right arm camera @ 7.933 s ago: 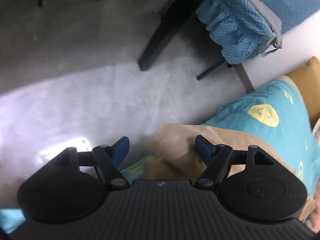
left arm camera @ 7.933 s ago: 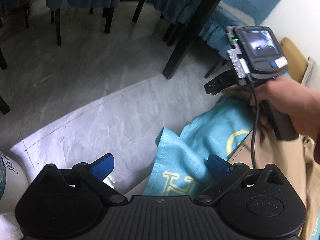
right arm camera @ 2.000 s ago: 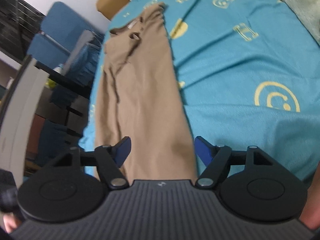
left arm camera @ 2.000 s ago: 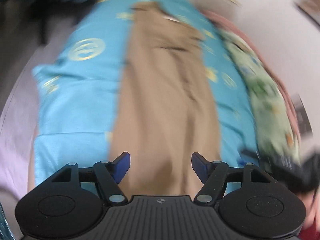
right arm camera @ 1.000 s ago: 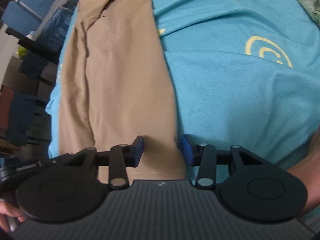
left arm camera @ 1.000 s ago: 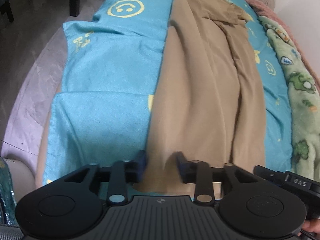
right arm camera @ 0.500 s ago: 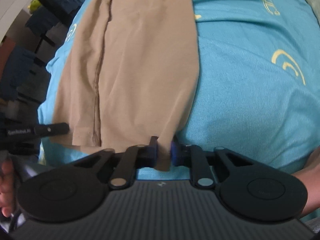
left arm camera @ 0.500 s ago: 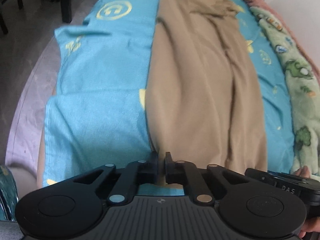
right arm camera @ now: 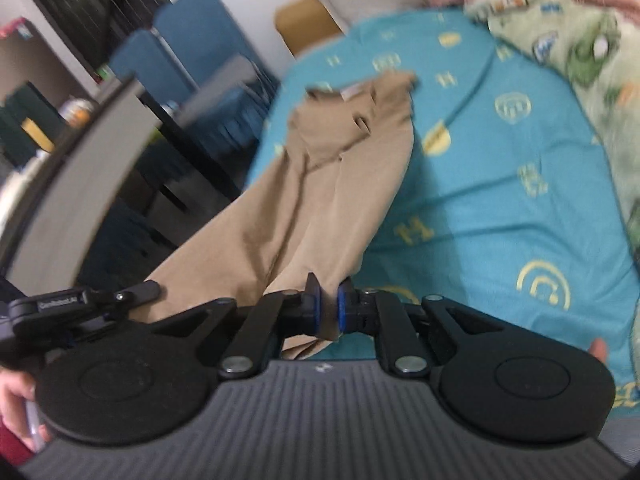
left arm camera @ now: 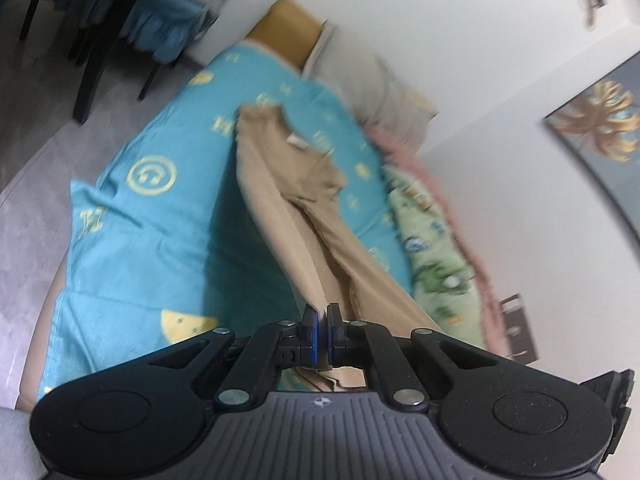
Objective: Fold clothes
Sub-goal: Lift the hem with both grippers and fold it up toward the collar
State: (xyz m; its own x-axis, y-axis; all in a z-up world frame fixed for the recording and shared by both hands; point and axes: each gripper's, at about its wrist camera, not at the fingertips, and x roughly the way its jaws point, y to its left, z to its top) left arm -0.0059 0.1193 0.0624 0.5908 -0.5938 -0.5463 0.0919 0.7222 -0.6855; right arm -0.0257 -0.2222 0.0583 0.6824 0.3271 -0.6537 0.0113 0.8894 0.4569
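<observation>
A tan pair of trousers [left arm camera: 288, 184] stretches along a bed covered by a teal sheet [left arm camera: 132, 216] with yellow prints. My left gripper [left arm camera: 321, 316] is shut on the near hem of the trousers, and the cloth rises taut from the bed to its pads. In the right wrist view the same tan trousers [right arm camera: 332, 184] hang up from the teal sheet [right arm camera: 500, 200], with my right gripper [right arm camera: 326, 300] shut on the other near corner of the hem. The far waist end still lies on the sheet. The other gripper's black body [right arm camera: 80, 304] shows at the left there.
A green patterned blanket [left arm camera: 432, 248] and a pink one [left arm camera: 424, 168] lie along the wall side of the bed. A grey pillow [left arm camera: 360, 76] sits at the head. Dark chairs with blue covers [right arm camera: 192, 80] and a dark table leg [left arm camera: 100, 48] stand on the grey floor beside the bed.
Both grippers shut on the near hem of the trousers, then rose and tilted up. The near end of the cloth has lifted off the sheet and the far wall has come into view.
</observation>
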